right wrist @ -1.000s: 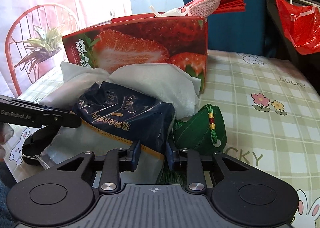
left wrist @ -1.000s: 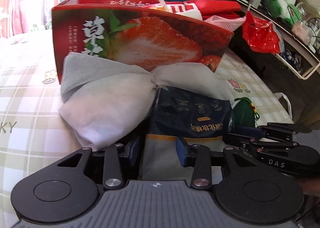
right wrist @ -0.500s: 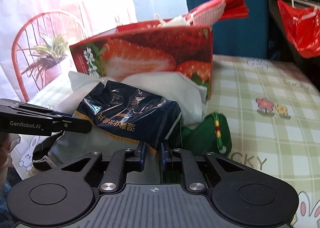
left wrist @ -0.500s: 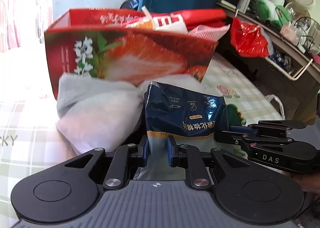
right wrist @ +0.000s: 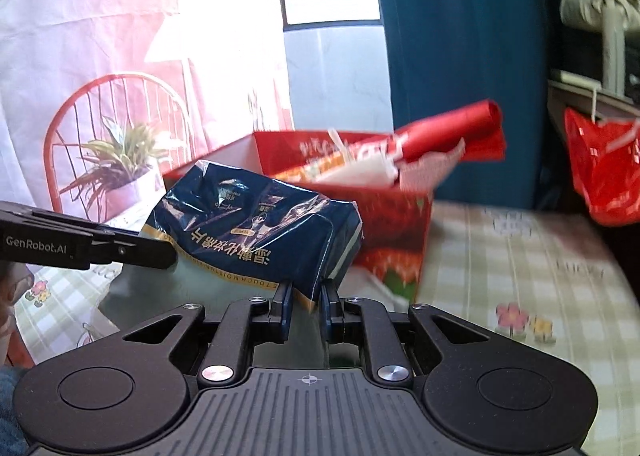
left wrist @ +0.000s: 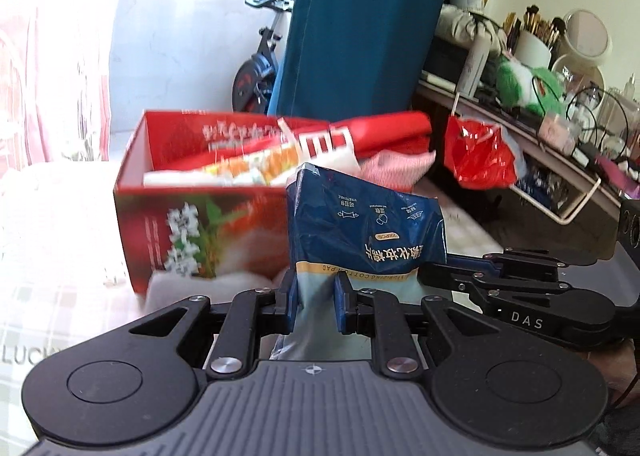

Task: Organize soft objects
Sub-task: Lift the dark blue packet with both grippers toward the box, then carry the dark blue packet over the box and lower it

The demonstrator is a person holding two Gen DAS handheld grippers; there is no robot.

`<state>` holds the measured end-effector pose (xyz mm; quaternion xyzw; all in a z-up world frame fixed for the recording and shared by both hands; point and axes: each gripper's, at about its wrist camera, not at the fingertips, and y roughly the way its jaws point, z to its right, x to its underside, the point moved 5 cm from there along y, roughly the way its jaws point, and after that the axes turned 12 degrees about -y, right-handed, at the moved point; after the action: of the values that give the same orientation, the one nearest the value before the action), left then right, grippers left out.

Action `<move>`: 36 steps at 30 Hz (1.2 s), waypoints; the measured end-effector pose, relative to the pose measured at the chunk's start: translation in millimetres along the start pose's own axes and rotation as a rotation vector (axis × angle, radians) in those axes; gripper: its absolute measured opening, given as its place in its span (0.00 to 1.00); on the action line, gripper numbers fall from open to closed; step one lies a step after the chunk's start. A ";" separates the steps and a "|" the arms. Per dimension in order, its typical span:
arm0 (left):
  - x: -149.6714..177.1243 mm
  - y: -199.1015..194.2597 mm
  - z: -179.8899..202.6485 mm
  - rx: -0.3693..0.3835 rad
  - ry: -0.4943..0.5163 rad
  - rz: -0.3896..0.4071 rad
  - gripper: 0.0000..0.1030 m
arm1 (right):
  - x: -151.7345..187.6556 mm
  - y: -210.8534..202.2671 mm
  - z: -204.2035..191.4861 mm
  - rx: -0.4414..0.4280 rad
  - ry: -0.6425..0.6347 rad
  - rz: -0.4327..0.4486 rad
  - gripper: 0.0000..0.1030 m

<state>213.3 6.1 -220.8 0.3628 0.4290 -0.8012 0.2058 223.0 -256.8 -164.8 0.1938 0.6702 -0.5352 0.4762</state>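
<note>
Pack [left wrist: 360, 232] of cotton pads, crinkly dark-blue plastic, sits pinched between both sets of nearly closed jaws: left gripper [left wrist: 314, 306] and right gripper [right wrist: 305, 302] each clamp an edge.

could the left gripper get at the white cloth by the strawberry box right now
Probably not. The left gripper is shut on the blue cotton pad pack, as is the right gripper, and the pack hangs in front of the white cloth.

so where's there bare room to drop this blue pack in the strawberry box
The box's left end, by its red inner wall, looks bare. Its right end is crowded with a red roll and a white and orange packet. Both tongs grip the blue pack.
</note>
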 end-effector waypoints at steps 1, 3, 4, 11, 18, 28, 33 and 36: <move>-3.6 -1.5 -0.3 0.003 -0.005 0.004 0.19 | -4.5 0.7 0.0 -0.001 -0.006 0.005 0.13; -11.3 -5.9 -0.6 0.011 -0.021 0.012 0.19 | -13.7 1.6 0.0 -0.002 -0.016 0.014 0.13; -15.7 -8.4 -1.7 0.017 -0.026 0.017 0.19 | -18.1 1.4 0.1 -0.002 -0.020 0.023 0.13; -37.0 -13.4 -4.4 0.024 -0.024 0.034 0.19 | -39.1 6.7 5.6 -0.012 -0.028 0.050 0.13; -46.7 -6.6 -9.3 0.026 -0.035 0.044 0.19 | -51.5 17.3 9.5 -0.016 -0.050 0.063 0.13; -65.5 14.6 -17.4 0.010 -0.047 0.046 0.19 | -69.7 43.2 18.7 -0.015 -0.082 0.070 0.13; -70.1 23.6 -20.9 0.003 -0.041 0.038 0.19 | -71.1 55.7 23.0 -0.017 -0.085 0.062 0.13; -74.7 27.2 -23.8 0.009 -0.038 0.041 0.19 | -75.4 61.3 25.5 -0.015 -0.090 0.071 0.13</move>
<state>289.1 12.5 -187.6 0.3570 0.4139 -0.8055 0.2289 316.7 -239.4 -133.0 0.1894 0.6448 -0.5210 0.5262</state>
